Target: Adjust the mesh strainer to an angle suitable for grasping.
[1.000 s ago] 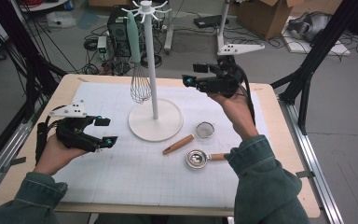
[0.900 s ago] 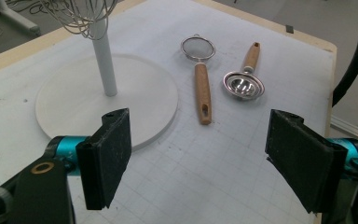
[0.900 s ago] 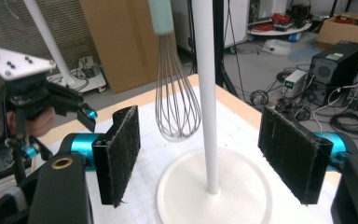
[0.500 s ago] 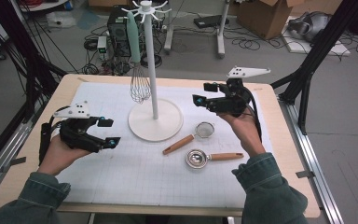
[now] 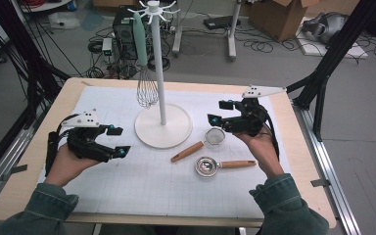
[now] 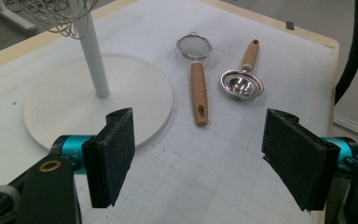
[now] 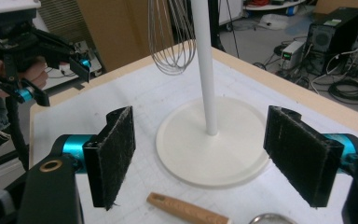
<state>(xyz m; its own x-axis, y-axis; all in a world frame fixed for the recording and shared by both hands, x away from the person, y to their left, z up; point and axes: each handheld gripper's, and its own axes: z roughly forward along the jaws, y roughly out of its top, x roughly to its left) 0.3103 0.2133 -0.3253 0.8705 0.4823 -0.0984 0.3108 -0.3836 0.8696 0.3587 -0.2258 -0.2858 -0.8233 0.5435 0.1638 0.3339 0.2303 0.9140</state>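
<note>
Two utensils lie on the mat btw the hands, and the right gripper (image 5: 227,111) hovers just above the nearer one, the small mesh strainer (image 5: 215,135), so that looks like the pickup in hand. Its jaws stand wide apart w/ nothing btw them; same for the left gripper (image 5: 113,141), which hangs over the mat's left side, well apart from everything.

To do it well: go for the strainer's wooden handle (image 5: 187,152), not the mesh bowl. Turn the wrist so the pads sit across the handle, drop straight down, close near mid-handle. Watch the stand base (image 5: 163,128), since the strainer's rim lies just beside it (a sloppy approach could bump it). The handle will prob. want to roll, so close slowly.

Look of the thing: round fine-mesh bowl w/ thin metal rim, light-brown wooden handle w/ a hole at its end, lying flat w/ handle angled toward the person's left. Just beside it lies a metal measuring scoop (image 5: 208,166) w/ similar wooden handle, not touching. A whisk (image 5: 146,90) w/ pale green grip already hangs on the stand.
</note>
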